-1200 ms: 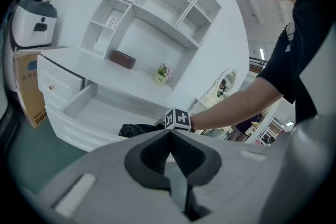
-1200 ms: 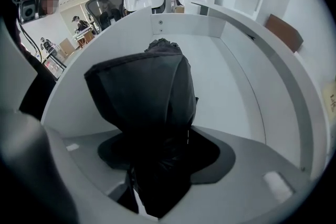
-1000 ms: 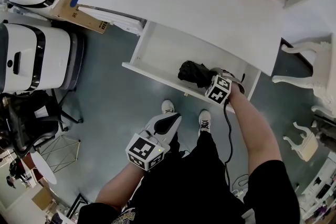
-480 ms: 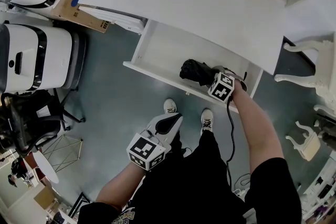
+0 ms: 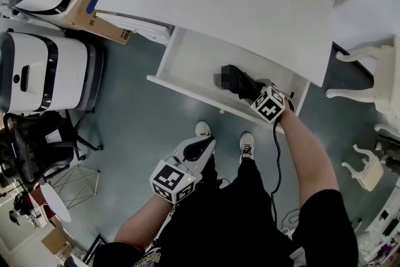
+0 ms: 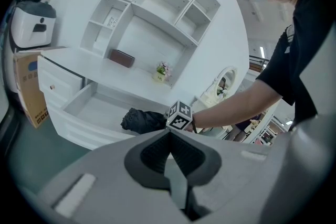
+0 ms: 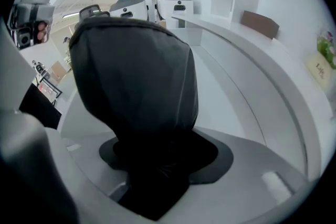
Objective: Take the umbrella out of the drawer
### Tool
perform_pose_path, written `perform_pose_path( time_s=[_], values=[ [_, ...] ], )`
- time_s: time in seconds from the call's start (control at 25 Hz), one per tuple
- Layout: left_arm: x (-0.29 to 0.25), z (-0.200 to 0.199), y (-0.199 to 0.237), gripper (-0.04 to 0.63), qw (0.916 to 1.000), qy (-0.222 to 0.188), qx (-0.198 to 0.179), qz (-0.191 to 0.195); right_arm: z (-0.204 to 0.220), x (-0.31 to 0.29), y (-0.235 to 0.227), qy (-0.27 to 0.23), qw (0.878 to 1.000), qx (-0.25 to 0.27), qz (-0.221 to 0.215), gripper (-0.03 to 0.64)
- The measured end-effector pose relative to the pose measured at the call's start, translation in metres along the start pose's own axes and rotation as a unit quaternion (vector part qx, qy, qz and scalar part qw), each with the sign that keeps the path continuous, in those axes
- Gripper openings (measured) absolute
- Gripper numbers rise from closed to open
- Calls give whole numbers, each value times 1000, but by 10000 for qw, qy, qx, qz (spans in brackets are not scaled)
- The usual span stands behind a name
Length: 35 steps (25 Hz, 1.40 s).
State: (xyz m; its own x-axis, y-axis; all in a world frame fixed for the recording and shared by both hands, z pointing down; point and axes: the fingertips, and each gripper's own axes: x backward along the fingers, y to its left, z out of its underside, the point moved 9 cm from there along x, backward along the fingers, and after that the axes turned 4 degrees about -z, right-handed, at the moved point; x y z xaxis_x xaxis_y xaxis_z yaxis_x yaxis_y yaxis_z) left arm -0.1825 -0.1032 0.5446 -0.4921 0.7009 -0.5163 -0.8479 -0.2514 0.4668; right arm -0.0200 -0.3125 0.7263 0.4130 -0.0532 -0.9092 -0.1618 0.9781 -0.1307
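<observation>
- pinching the black umbrella (image 5: 236,79) by one end, your right claw (image 5: 253,92) has its jaws closed on soft folded cloth, as your right gripper view shows (image 7: 137,86). cloth can slide over whatever is inside it, so a quick pull may leave you holding slack fabric while the body slips.
- the umbrella sits over the right part of the open drawer (image 5: 187,92), close behind its front wall. i cannot tell whether it rests on the drawer floor or is just lifted.
- the far end sticks out leftward from the grip. if you draw it straight toward yourself, that free end may droop and catch on the front wall.
- the bench (image 5: 219,3) overhangs the back of the drawer. a steep upward swing could knock the umbrella's far end against that edge, so i would raise it only enough to pass the front wall.
- your left claw (image 5: 199,148) hangs well below the drawer by your legs, with its jaws pressed together and nothing between them (image 6: 169,136). it cannot catch a slipping umbrella from there.
- the cable (image 5: 275,153) trails from your right claw, and a wide pull may drag it.
</observation>
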Motion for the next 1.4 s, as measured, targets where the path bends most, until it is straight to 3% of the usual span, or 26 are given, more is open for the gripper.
perform_pose_path(
  time_s=[0.24,0.56,0.68,1.08,1.4],
  values=[
    [-2,-6,-11,0,9998,-140,-100,30,-9,40,2,-780,9962,-315,208,278],
    [5,-16,-29,0,9989,-376,-255,-73,-26,105,14,-1958,9766,-790,417,276],
    [7,-22,-35,0,9981,-520,-312,-142,-32,134,22,-2448,9635,-1005,393,276],
    [23,-33,-79,0,9928,-1026,-430,-441,-28,235,62,-3934,9042,-1665,8,276],
    [43,-32,-125,0,9824,-1593,-385,-896,-1,291,98,-4495,8780,-1608,-332,276]
  ],
)
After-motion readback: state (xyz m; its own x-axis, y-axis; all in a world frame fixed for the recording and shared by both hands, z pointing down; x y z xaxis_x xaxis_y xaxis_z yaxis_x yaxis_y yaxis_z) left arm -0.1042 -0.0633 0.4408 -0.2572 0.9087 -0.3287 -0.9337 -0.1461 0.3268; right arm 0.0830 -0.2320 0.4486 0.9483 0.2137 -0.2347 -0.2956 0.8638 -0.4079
